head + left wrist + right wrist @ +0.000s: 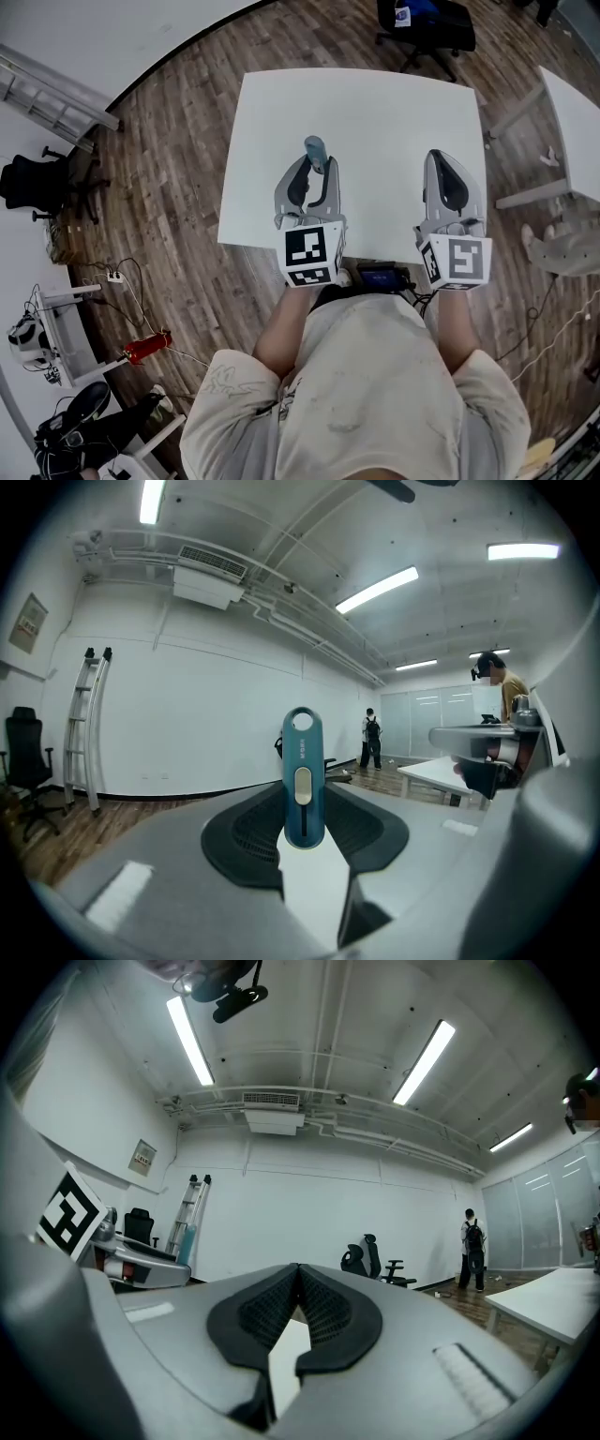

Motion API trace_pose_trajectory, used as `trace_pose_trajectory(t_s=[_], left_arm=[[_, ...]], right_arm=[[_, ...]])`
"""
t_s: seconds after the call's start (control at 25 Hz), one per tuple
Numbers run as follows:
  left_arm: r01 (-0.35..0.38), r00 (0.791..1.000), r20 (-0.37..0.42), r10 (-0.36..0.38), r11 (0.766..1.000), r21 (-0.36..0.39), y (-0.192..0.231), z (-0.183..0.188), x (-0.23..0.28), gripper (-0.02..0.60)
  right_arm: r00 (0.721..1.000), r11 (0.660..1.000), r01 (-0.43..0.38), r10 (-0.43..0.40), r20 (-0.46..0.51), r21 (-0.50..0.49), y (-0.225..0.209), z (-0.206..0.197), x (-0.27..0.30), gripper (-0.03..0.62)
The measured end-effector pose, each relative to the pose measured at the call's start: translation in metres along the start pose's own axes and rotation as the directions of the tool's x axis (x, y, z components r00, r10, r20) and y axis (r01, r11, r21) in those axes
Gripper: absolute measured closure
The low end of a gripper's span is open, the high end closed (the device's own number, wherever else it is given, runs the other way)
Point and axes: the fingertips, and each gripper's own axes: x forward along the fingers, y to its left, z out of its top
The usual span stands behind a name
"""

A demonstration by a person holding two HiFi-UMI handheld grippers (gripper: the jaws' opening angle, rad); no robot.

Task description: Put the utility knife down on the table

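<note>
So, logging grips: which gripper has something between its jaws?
The left gripper: its jaws clamp a teal utility knife. The right gripper is shut on nothing.

The utility knife point(303, 780) is smooth teal plastic, the left gripper point(314, 169) matt grey plastic with ribbed black pads point(253, 832), the table point(375, 122) smooth white, the floor point(187, 187) wood planks.

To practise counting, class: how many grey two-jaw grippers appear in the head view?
2. The grey left gripper, over the white table's near edge, clamps a teal utility knife; the grey right gripper beside it is shut and empty. None seems hidden.
</note>
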Motion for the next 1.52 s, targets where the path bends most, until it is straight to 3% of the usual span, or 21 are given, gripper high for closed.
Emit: trace_pose_trajectory(t_s=[0.6,1.52], left_arm=[[0.014,0.991,-0.133,-0.014,1.0,-0.003,0.003,-0.028,0.028,0.433],[0.009,0.936,-0.352,-0.013,1.0,-0.013,0.007,-0.109,0.061,0.433]], right_arm=[[1.0,1.0,0.005,-0.005,0.006,-0.003,0.0,0.001,0.004,0.589],[0.999,1.0,0.03,-0.03,-0.017,-0.006,-0.005,-0.007,0.001,0.589]])
